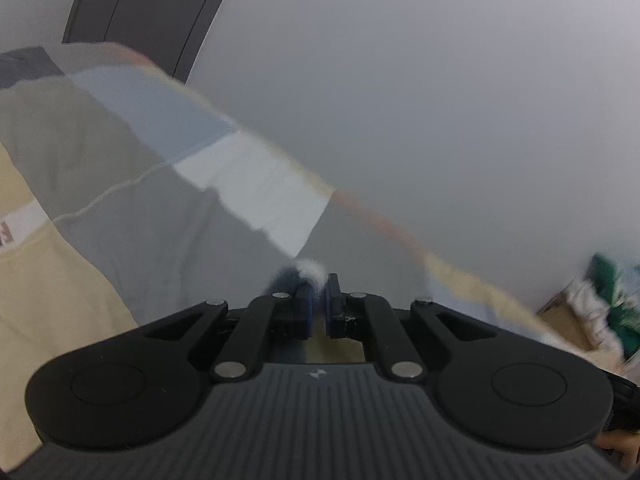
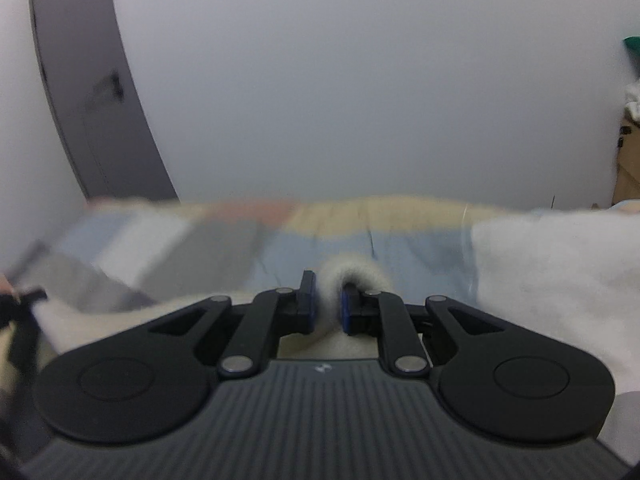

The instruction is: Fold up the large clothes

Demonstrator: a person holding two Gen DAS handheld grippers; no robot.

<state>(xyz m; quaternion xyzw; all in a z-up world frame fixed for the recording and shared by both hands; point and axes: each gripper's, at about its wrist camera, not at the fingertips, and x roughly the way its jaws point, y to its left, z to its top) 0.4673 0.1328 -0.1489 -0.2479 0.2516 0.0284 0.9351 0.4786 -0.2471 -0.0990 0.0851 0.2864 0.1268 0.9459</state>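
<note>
Both tools point forward and a bit downward. The left tool has its blue pads pinched nearly together, with just a thin bit of fabric squeezed between them. The right tool has a slightly wider gap, clamped on a thicker roll of the same white fabric bunched between its pads. At the left edge of the right wrist view you can just see the other tool, pretty blurry.
</note>
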